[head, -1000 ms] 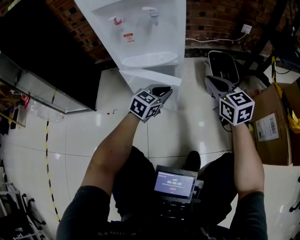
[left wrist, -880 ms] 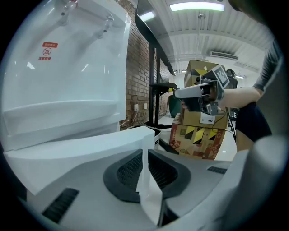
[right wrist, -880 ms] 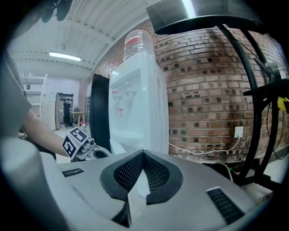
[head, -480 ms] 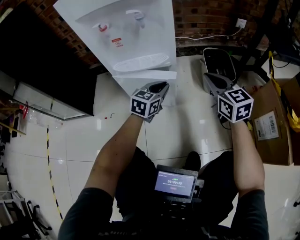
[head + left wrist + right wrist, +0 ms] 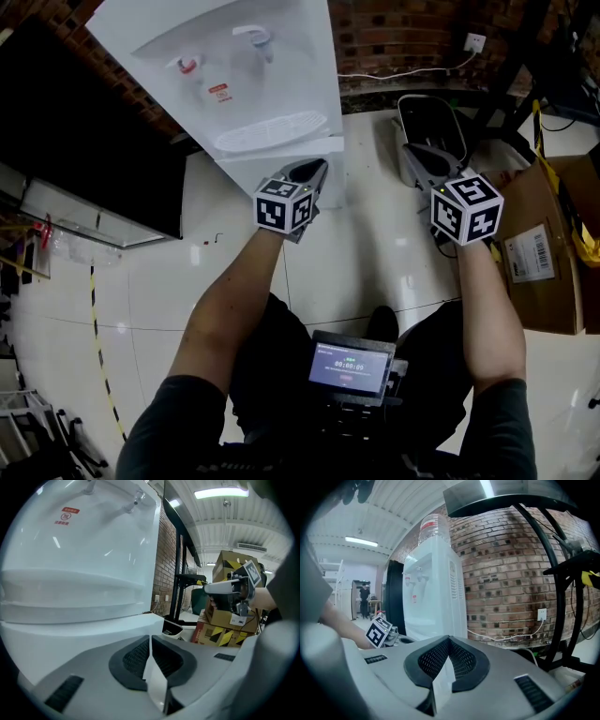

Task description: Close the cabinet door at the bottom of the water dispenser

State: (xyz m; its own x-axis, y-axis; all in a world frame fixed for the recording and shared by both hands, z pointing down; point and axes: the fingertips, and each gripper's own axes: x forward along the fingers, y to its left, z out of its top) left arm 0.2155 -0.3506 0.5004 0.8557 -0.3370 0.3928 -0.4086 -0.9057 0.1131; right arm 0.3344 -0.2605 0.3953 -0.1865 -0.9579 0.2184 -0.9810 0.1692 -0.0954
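We judge this the push-shut step: the flat white cabinet door of the tall white plastic water dispenser sits just ahead of our left tongs, nearly flush. Their jaws have just been closing to a pinch, with nothing between them. The right tongs are pinched together too, empty. Next, the move calls for pressing forward until the door seats.

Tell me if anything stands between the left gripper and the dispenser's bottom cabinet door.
Nothing visible does. The left gripper, its jaws having just closed further with nothing between them, points at the cabinet door at the foot of the water dispenser. Only white panel shows beyond its tips. Whether it touches the door cannot be told.
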